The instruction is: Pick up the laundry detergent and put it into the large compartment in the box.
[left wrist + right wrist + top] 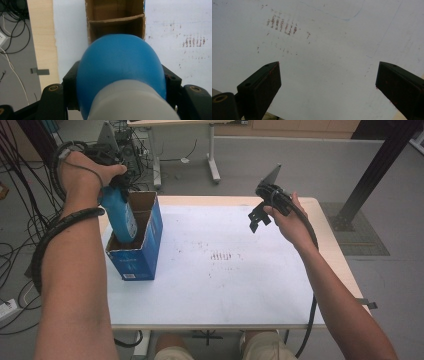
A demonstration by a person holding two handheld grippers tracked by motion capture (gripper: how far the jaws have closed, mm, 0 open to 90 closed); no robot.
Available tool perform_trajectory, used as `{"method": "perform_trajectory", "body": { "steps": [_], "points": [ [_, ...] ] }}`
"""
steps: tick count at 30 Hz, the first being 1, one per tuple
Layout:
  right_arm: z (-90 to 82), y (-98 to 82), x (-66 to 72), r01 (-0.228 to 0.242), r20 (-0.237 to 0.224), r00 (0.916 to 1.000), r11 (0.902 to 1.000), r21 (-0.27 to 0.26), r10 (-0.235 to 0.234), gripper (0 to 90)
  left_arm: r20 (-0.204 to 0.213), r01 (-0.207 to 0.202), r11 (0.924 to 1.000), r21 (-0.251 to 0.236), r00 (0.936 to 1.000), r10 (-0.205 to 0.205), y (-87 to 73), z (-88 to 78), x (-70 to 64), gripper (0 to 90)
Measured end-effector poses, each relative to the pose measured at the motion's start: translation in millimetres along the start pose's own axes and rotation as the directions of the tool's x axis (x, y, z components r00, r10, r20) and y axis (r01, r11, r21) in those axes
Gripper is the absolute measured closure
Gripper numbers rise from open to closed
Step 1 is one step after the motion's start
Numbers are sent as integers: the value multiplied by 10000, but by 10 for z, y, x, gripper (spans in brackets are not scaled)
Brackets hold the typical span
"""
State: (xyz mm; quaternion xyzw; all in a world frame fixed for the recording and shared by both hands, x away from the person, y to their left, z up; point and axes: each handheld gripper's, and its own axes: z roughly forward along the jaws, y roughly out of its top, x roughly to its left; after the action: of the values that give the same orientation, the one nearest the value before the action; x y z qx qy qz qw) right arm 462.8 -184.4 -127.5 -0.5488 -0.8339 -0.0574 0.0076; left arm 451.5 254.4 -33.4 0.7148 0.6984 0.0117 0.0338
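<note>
From the high view, the left gripper (116, 184) clasped a blue bottle (120, 220) by its upper part, the bottle's lower end already down inside the open cardboard box (150, 247) at the table's (330, 265) left edge; the bottle leaned, so it could have caught the box wall or the divider and tipped the light box over; the right gripper (257, 220) hung above the white sheet (225, 285), well apart from the box. In the left gripper view, the bottle (120, 67) sat clamped between the jaws, its pale cap end nearest the camera, the box's divider (116, 20) just beyond; a loose grip on that rounded shoulder might have let it slip. In the right gripper view, the jaws stood wide apart, holding nothing, over the stained sheet (324, 50).
</note>
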Motion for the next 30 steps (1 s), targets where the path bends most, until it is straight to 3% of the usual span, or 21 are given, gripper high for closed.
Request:
{"method": "perform_trajectory", "body": {
  "steps": [30],
  "points": [
    [102, 22, -24, -31, -8, 10000, 9998, 184, 32, 59, -101, -524, 9971, 549, 9985, 530, 48, 748, -104, 370]
  ]
}}
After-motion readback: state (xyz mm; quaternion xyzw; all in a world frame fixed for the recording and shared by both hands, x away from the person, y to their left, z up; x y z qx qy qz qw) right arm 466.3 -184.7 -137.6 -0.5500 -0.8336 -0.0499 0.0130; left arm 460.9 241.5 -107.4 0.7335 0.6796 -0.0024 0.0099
